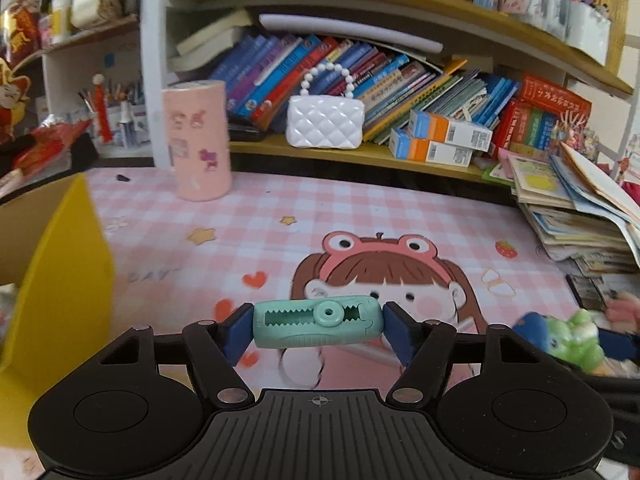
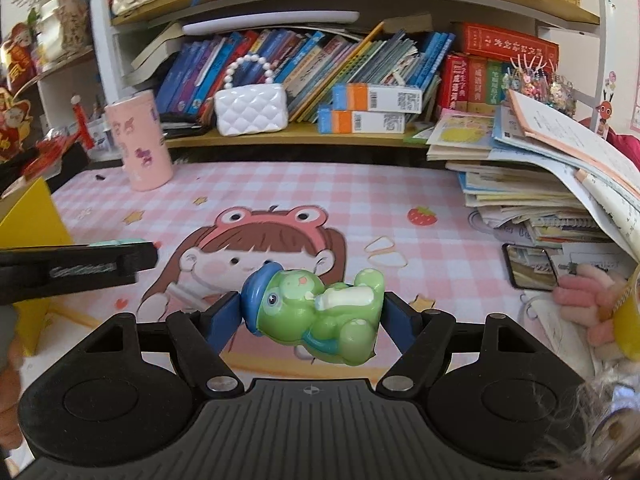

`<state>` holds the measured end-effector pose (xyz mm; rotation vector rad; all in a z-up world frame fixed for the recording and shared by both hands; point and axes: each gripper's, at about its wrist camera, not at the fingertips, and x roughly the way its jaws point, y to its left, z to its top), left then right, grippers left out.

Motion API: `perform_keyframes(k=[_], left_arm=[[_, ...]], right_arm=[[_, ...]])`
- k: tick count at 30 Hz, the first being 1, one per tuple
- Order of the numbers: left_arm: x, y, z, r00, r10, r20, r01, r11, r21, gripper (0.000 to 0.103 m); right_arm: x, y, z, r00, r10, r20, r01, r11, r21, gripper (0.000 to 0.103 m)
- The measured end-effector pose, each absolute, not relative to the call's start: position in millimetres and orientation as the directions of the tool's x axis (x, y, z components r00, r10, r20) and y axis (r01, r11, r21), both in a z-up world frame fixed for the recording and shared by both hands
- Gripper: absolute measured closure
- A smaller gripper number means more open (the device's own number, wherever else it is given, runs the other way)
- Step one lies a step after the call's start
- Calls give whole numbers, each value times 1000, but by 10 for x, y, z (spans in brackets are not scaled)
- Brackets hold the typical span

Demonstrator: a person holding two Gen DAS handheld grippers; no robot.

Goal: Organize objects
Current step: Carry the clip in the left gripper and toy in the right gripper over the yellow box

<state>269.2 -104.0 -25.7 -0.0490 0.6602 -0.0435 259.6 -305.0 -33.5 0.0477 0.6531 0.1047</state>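
Observation:
My left gripper [image 1: 318, 322] is shut on a mint-green crocodile-shaped clip [image 1: 318, 320], held crosswise between the blue pads above the pink checked desk mat [image 1: 360, 208]. My right gripper [image 2: 312, 316] is shut on a green frog figurine [image 2: 320, 316] with a blue cap and a white bottle, lying on its side between the pads. In the left wrist view the frog figurine [image 1: 572, 336] shows at the right edge. The left gripper's black arm [image 2: 80, 268] crosses the left side of the right wrist view, with a bit of the mint-green clip [image 2: 116, 243] above it.
A yellow box [image 1: 60, 280] stands at the mat's left edge. A pink cylinder [image 1: 198, 140] stands at the back left. A white quilted purse [image 1: 325, 122] and orange-blue cartons [image 1: 440, 140] sit on the low shelf. A book stack [image 2: 540, 184] and a phone [image 2: 530, 266] lie right.

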Motion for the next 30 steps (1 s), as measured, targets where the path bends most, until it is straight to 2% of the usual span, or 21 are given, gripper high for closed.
perform_keyframes(k=[17, 30], left_arm=[[1525, -536, -256, 779, -22, -626, -38, 996, -83, 34], [978, 117, -221, 784, 54, -618, -131, 988, -79, 34]], right_arm=[[1861, -2320, -423, 701, 233, -674, -236, 968, 89, 30], [1429, -1694, -338, 693, 273, -667, -316, 947, 60, 30]])
